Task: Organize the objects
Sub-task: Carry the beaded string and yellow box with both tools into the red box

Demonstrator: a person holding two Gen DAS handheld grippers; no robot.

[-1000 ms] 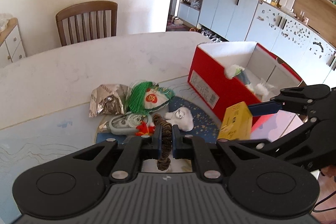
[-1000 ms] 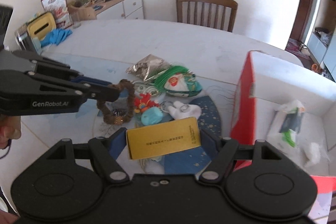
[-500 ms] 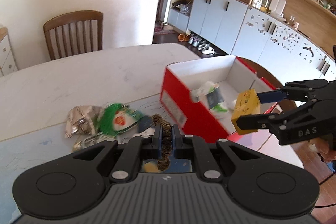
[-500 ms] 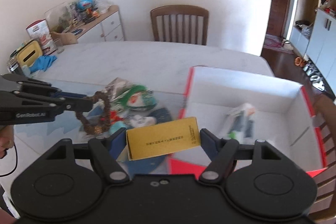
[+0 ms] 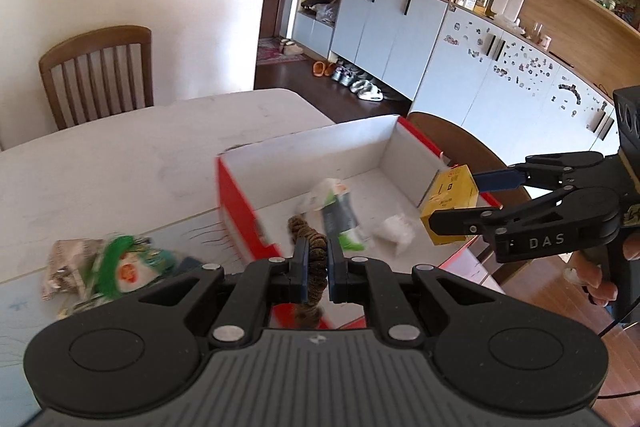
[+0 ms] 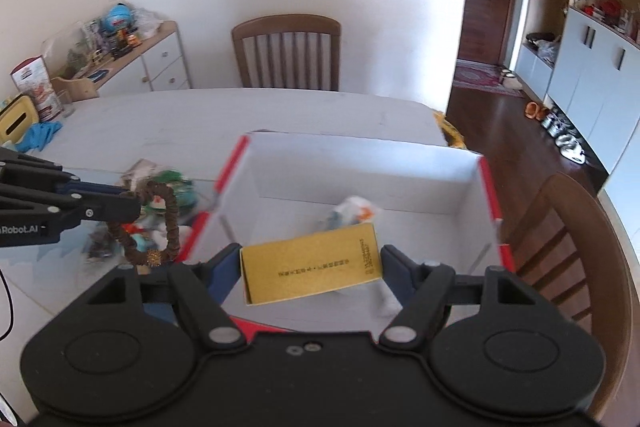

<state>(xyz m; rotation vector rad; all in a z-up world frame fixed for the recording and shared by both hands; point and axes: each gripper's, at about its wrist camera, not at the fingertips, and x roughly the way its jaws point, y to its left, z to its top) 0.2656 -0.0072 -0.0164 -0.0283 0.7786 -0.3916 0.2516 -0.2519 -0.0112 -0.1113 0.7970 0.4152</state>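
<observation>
My left gripper (image 5: 317, 267) is shut on a brown bead bracelet (image 5: 312, 239) and holds it above the near left rim of the red box (image 5: 236, 203). The bracelet (image 6: 160, 223) also shows in the right wrist view, hanging as a loop from the left gripper (image 6: 132, 203). My right gripper (image 6: 312, 263) is shut on a yellow carton (image 6: 312, 263) and holds it over the red box (image 6: 490, 187). In the left wrist view the right gripper (image 5: 456, 201) holds the carton (image 5: 450, 203) above the box's right side. A green-white packet (image 5: 336, 211) and a white wad (image 5: 394, 231) lie inside the box.
A pile of small items (image 5: 108, 263), with a silver bag and green tassel, lies on the table left of the box. Wooden chairs stand at the table's far side (image 6: 286, 51) and right side (image 6: 568, 247). A sideboard (image 6: 132, 63) with clutter stands at the left wall.
Both grippers have moved right, from over the pile of items to over the red box, each still holding its object. The box now fills the middle of both views.
</observation>
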